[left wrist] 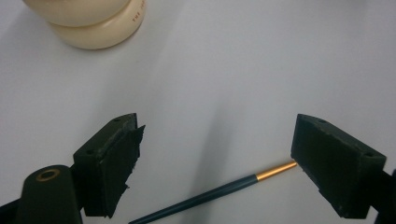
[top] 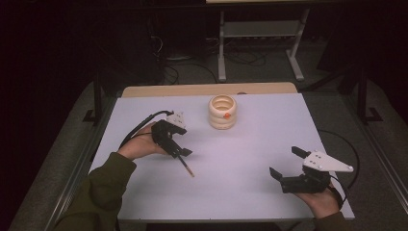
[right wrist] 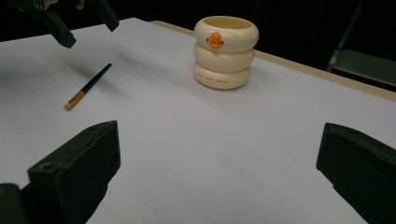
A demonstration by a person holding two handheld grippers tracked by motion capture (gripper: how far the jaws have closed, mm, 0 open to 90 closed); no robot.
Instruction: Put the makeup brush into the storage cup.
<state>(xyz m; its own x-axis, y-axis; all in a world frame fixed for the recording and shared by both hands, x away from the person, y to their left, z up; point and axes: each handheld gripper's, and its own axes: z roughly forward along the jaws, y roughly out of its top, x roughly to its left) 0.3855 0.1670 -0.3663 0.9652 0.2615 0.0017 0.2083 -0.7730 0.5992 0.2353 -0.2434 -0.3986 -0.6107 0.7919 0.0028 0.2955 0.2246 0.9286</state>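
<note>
Tabletop (top: 250, 144): a flat, matte, pale sheet, smooth and bare around the things, with a strip of light wood along its far edge.
Pen (top: 186, 166): a thin, straight stick lying flat on the tabletop; the shaft is dark teal and ends in a short, shiny golden tip. In the left gripper view (left wrist: 219, 191) it lies down between the jaws, its golden end close by one jaw; whether it touches that jaw I cannot tell.
Left gripper (top: 179, 144): black, blocky plastic with rough-edged pads, released, its jaws spread wide over the dark end of the pen and clasping nothing.
Right gripper (top: 287, 163): the same black build, topped by a grey three-cornered plate, jaws wide apart and empty, held near the front right of the tabletop, well apart from the pen.
Holder (top: 223, 111): a glossy cream cup shaped like three stacked rounded rings, open at the top, with a small orange mark on the upper ring; it stands upright toward the far middle of the tabletop.
</note>
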